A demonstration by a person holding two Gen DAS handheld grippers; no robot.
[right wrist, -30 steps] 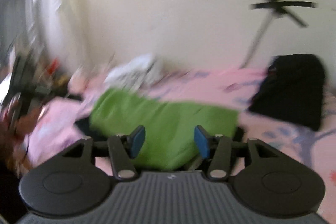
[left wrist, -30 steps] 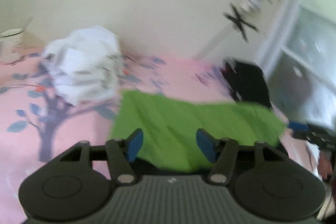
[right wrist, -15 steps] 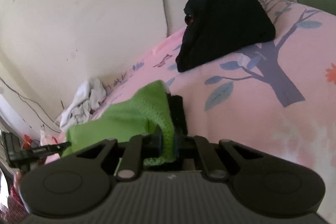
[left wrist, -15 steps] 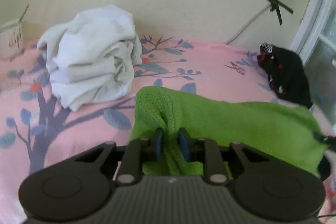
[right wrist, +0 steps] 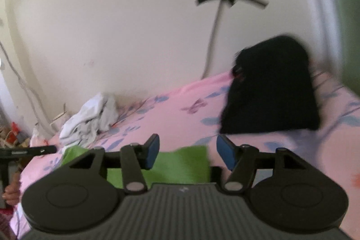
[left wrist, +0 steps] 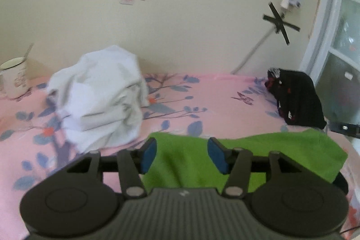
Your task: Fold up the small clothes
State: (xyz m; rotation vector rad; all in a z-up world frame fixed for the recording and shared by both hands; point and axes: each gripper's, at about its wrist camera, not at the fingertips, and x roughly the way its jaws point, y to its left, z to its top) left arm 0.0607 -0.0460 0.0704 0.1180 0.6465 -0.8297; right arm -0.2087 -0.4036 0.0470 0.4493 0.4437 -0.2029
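A green cloth [left wrist: 258, 154] lies folded flat on the pink floral bed sheet [left wrist: 213, 100]. My left gripper [left wrist: 181, 155] is open and empty just above the cloth's left end. In the right wrist view the green cloth [right wrist: 180, 163] lies below and between the fingers of my right gripper [right wrist: 187, 153], which is open and empty at the cloth's right end. The cloth's near part is hidden behind both gripper bodies.
A crumpled white garment [left wrist: 101, 96] lies at the back left, and it also shows in the right wrist view [right wrist: 90, 118]. A black garment [left wrist: 294, 96] lies at the back right by the window frame [left wrist: 326, 37]. A mug [left wrist: 13, 78] stands far left against the wall.
Half a second ago both grippers were shut on the green cloth's ends. Both have let go, opened and drawn back a little, and the cloth now lies flat.
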